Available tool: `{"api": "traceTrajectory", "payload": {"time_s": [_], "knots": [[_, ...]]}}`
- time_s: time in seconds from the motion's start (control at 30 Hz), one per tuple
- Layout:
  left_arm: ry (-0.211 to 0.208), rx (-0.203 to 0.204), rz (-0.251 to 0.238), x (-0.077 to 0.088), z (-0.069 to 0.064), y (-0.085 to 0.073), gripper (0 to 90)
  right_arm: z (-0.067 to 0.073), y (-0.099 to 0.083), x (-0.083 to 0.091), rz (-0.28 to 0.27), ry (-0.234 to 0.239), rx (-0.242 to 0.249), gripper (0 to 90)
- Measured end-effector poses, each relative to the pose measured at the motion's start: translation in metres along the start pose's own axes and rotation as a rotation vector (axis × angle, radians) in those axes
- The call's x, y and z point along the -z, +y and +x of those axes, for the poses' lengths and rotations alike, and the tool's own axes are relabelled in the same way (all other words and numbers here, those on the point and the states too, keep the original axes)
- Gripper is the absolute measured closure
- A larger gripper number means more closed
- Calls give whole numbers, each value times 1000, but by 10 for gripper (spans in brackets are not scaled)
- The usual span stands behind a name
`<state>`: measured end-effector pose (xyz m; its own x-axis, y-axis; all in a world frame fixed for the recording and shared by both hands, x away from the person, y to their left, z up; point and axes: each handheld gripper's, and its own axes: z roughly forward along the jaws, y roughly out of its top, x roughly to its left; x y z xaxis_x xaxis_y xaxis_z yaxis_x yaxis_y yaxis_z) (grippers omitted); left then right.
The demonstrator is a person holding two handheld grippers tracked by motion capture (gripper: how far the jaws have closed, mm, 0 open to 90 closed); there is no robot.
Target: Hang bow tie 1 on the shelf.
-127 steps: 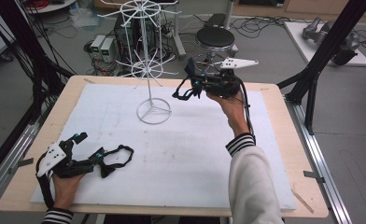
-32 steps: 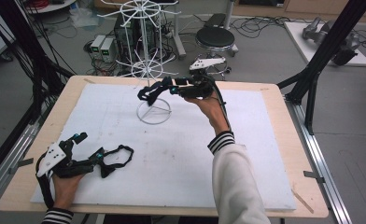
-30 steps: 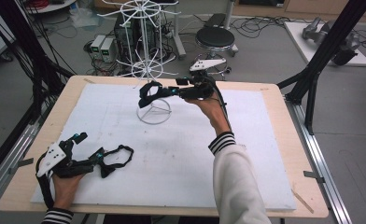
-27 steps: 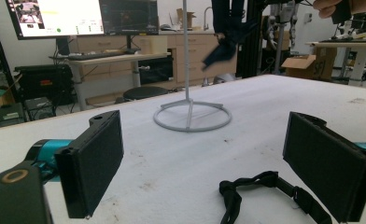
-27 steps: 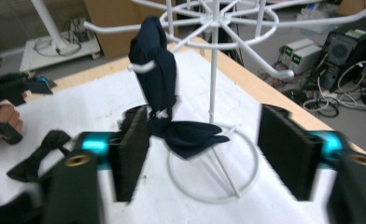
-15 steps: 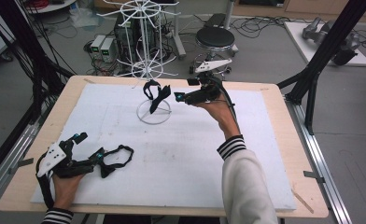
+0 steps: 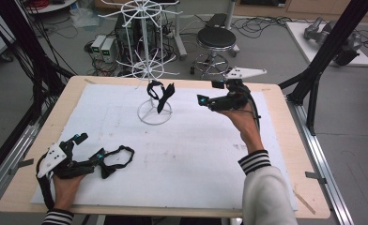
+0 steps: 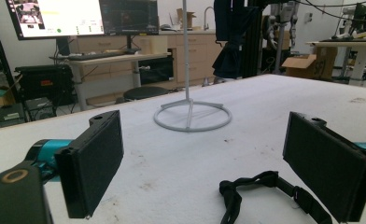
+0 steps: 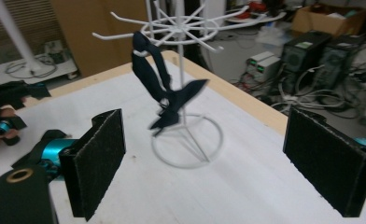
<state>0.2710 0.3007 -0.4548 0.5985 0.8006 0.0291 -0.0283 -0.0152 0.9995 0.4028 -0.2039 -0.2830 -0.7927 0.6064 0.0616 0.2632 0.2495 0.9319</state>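
Right claw (image 7: 202, 100) now clear of hung bow tie (image 7: 160, 95), jaws just opened.

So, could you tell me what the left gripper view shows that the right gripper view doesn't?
Left gripper view: a black bow tie lying on the table between the open jaws, with monitors on a desk behind.
Right gripper view: a second bow tie hanging from a spoke of the white rack, above the board.
Both: the rack's pole and ring base, the white tabletop, and a pair of wide-open black jaws with nothing clamped.
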Motion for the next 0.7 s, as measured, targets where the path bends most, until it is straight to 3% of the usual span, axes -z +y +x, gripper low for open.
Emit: {"api": "traceTrajectory", "payload": {"time_s": [0.37, 0.53, 0.57, 0.7], "knots": [[-1, 1, -1, 0, 0, 0, 127, 9, -54, 63, -115, -148, -6, 123], [-1, 6, -4, 0, 0, 0, 127, 21, -82, 74, -142, -198, -3, 123], [0, 6, -5, 0, 0, 0, 126, 26, -93, 75, -149, -218, 18, 123], [1, 9, -6, 0, 0, 0, 126, 34, -108, 79, -172, -239, 8, 123]]}}
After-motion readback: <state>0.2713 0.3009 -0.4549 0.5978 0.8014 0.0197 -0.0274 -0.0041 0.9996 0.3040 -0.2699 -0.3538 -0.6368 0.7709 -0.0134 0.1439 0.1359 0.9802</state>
